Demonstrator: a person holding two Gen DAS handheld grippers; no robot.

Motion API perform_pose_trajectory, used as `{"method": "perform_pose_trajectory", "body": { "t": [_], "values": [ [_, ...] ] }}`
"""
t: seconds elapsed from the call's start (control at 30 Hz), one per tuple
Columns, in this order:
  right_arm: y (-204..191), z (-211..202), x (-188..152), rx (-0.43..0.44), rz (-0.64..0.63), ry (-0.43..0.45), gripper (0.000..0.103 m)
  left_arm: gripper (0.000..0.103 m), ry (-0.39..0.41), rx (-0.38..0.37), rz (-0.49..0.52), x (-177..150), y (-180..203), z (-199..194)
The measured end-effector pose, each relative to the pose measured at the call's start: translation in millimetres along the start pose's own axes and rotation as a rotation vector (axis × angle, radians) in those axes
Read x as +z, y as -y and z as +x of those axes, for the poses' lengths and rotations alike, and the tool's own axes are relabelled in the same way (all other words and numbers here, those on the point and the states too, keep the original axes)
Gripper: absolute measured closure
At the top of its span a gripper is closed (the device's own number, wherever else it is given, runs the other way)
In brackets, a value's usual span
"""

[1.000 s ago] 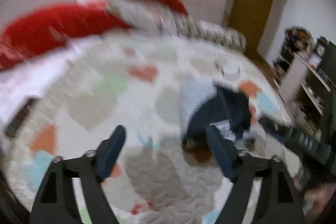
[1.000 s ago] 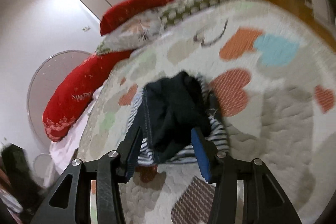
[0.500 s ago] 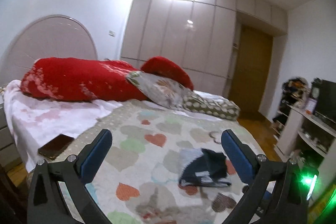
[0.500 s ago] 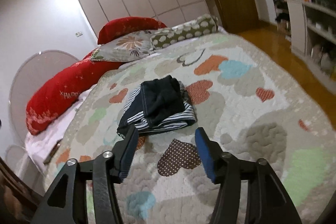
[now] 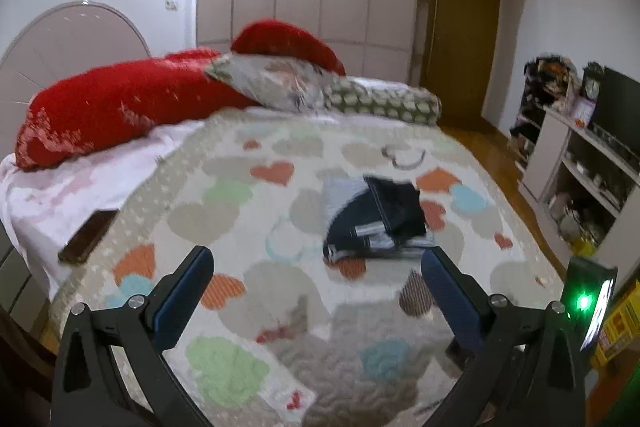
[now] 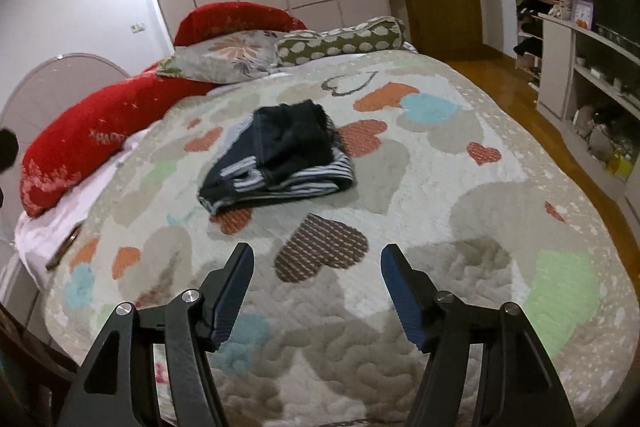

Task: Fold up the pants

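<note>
The pants lie folded in a compact dark navy bundle with striped fabric showing, on the heart-patterned quilt of the bed. They also show in the right wrist view, near the middle of the quilt. My left gripper is open and empty, held back from the bundle above the quilt's near part. My right gripper is open and empty, also well short of the pants.
Red pillows, a floral pillow and a spotted bolster lie at the bed's head. A dark phone lies on the white sheet at left. Shelves stand right of the wooden floor. A device with a green light shows at right.
Both grippers have pulled back from the folded pants, which now lie farther off on the quilt. The left view tilted up to the room, then back down toward the bed.
</note>
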State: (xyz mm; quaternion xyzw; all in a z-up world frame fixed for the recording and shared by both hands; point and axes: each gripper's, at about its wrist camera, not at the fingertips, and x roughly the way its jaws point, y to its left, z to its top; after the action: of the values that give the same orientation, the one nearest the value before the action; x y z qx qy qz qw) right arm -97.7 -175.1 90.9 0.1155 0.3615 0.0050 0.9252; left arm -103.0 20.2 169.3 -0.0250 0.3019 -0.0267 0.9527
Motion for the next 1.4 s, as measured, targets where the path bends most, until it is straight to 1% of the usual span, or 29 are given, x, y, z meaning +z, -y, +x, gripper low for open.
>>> {"method": "perform_pose_trajectory", "body": {
  "t": [0.2,0.3,0.43,0.57,0.83,1.0,1.4],
  "values": [
    [19.2,5.5,-5.2,-0.067,0.061,-0.02,0.032,0.0,-0.074,0.015,0.019,-10.9,4.4,18.7],
    [18.6,7.5,-7.3,-0.08,0.053,-0.03,0.032,0.0,-0.108,0.014,0.011,-14.7,2.7,24.8],
    [13.5,7.3,-8.3,-0.089,0.03,-0.029,0.032,0.0,-0.132,0.046,0.021,-17.5,2.4,29.8],
    [8.4,7.9,-9.5,-0.088,0.007,-0.031,0.031,0.0,-0.16,0.055,0.024,-20.6,2.1,35.8],
    [3.4,8.4,-11.7,-0.096,-0.015,-0.031,0.03,0.0,-0.192,0.044,0.04,-27.2,4.1,42.2],
    [2.2,6.4,-11.6,-0.114,-0.03,-0.015,0.03,0.0,-0.198,0.039,0.046,-29.2,5.5,43.6],
    [1.9,9.3,-13.8,-0.118,-0.037,-0.027,0.029,0.0,-0.22,0.027,0.044,-34.3,6.3,48.0]
  ]
}}
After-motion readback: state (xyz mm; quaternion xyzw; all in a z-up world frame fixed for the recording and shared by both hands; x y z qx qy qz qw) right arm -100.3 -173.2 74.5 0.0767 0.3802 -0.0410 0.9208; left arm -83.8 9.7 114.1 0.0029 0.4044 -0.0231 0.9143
